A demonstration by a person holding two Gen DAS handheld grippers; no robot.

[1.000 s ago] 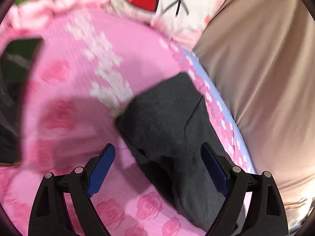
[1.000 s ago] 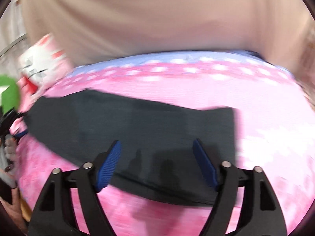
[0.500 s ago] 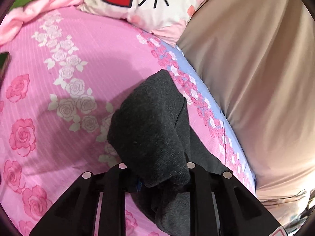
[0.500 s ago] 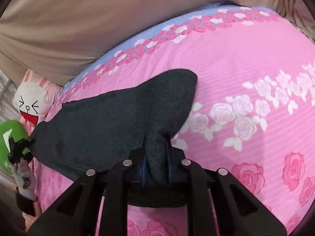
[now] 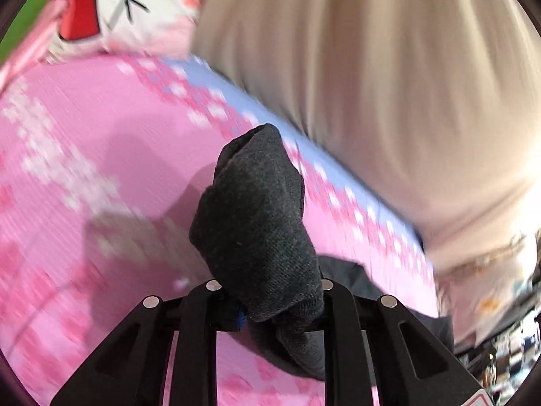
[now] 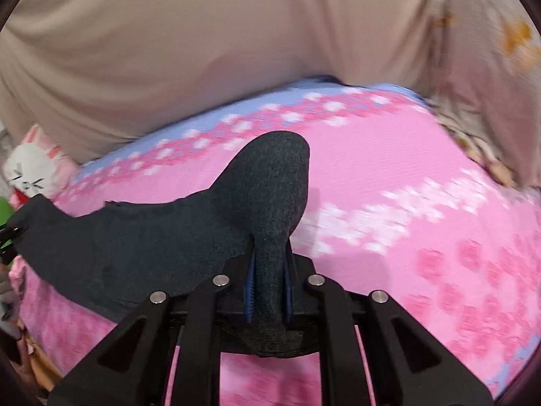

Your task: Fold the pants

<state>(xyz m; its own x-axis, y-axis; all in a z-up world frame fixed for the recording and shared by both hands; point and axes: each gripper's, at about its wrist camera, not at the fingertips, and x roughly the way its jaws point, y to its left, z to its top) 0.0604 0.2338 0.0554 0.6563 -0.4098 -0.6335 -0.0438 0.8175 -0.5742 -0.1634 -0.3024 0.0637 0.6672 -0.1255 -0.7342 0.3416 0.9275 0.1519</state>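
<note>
The dark grey pants [image 6: 142,237] stretch across the pink rose-print bed cover [image 6: 422,237]. My right gripper [image 6: 268,291] is shut on one end of the pants, a fold of cloth standing up between its blue pads [image 6: 250,287]. My left gripper [image 5: 270,308] is shut on the other end, and a bunch of grey fabric [image 5: 257,220] rises over its fingers and hides the pads. In the right wrist view the left gripper's hold shows at the far left edge [image 6: 13,233]. Both ends are lifted a little off the bed.
The person's beige shirt [image 5: 372,84] fills the far side of both views, right behind the bed's blue edge [image 5: 236,94]. A white cartoon rabbit pillow [image 5: 128,3] lies at the bed's end. It also shows small in the right wrist view [image 6: 30,172].
Both grippers went from open over the flat pants to shut on their ends. Since then they have lifted the cloth and moved toward the person's side of the bed.
</note>
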